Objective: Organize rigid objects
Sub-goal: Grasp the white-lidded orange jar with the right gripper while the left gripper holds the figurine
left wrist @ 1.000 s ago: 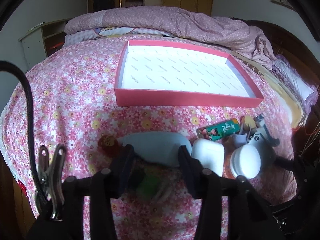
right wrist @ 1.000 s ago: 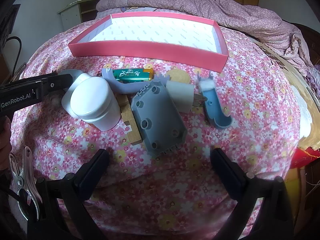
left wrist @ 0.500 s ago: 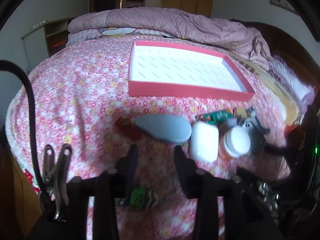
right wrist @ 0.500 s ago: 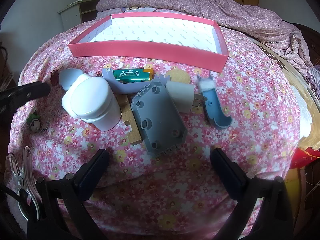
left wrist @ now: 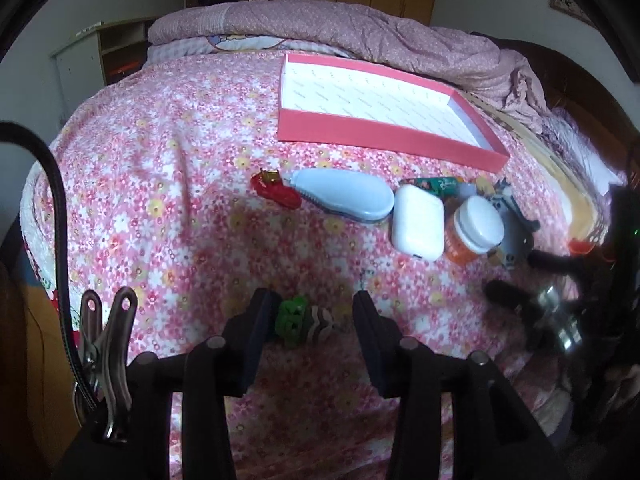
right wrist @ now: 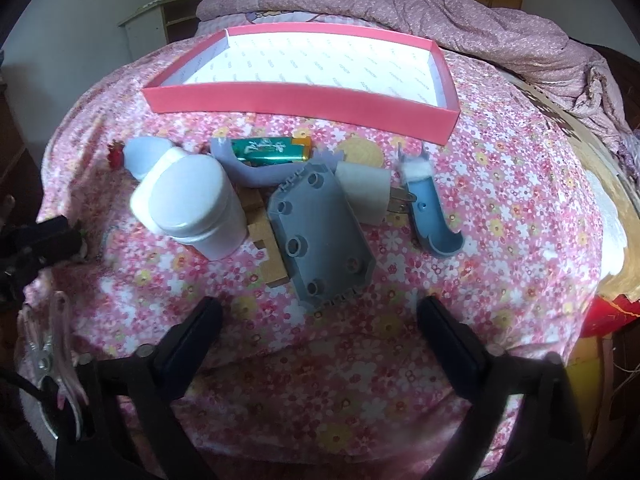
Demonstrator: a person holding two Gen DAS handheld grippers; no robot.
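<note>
A pink box with a white floor (left wrist: 400, 138) (right wrist: 304, 102) lies at the far side of the flowered bedspread. In front of it lie a red toy (left wrist: 276, 192), a pale blue oval case (left wrist: 344, 194), a white earbud case (left wrist: 418, 222), an orange jar with a white lid (left wrist: 476, 230) (right wrist: 192, 208), a green lighter (right wrist: 272, 148), a grey plate (right wrist: 320, 232), a white plug (right wrist: 366, 190) and a blue clip (right wrist: 430, 208). My left gripper (left wrist: 310, 320) is open around a small green and brown toy (left wrist: 304, 320) on the bedspread. My right gripper (right wrist: 320, 336) is open and empty just short of the grey plate.
A wooden block (right wrist: 266, 248) lies under the jar and plate. A rumpled purple quilt (left wrist: 360, 36) is heaped behind the box. A white shelf unit (left wrist: 100, 52) stands at the far left. The bed's right edge drops off near a red item (right wrist: 612, 316).
My left gripper has drawn back from the blue case and now stands open around the small green toy. The right gripper has barely moved.
</note>
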